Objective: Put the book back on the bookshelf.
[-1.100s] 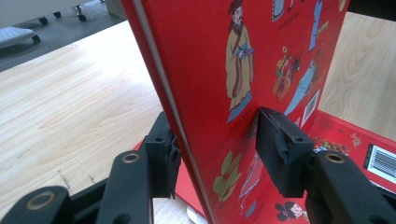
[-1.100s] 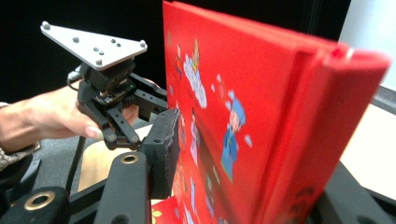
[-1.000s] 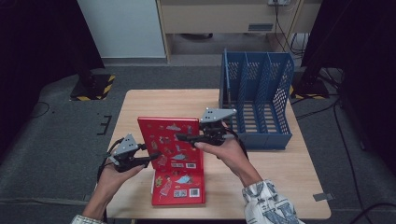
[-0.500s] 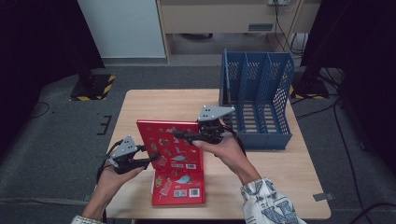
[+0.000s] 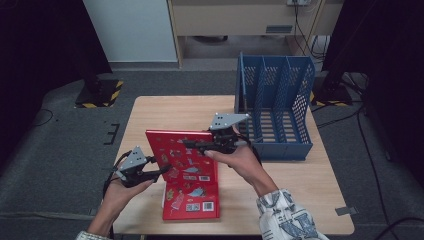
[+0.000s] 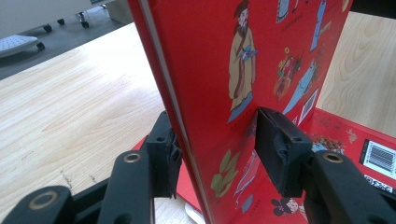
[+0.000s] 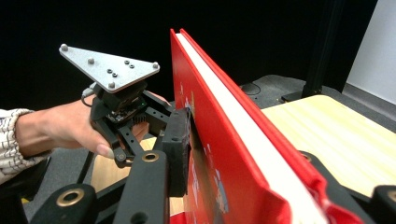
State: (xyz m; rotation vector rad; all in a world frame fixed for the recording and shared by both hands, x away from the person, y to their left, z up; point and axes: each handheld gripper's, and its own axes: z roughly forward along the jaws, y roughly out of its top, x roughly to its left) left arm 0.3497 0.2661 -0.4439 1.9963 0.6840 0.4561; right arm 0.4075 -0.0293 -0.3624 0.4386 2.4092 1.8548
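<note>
A red picture book (image 5: 177, 152) stands tilted up on its lower edge, held between both grippers. My left gripper (image 5: 162, 171) is at its left edge, shut with its pads on both covers (image 6: 243, 70). At the top right edge, my right gripper (image 5: 189, 144) has just been closing its jaws on the book (image 7: 233, 116). One pad (image 7: 177, 140) presses the cover and the other jaw is hidden behind the book. A second red book (image 5: 192, 202) lies flat on the table under the raised one.
A blue file rack (image 5: 274, 105) with several upright slots stands at the table's back right, just beyond the right hand. The wooden table (image 5: 165, 110) has bare room at the back left and front right. The other hand's gripper (image 7: 116, 102) is close beside the book.
The right gripper has shifted slightly left along the book's top edge and its jaws have narrowed onto it. The left gripper and the book have stayed almost still.
</note>
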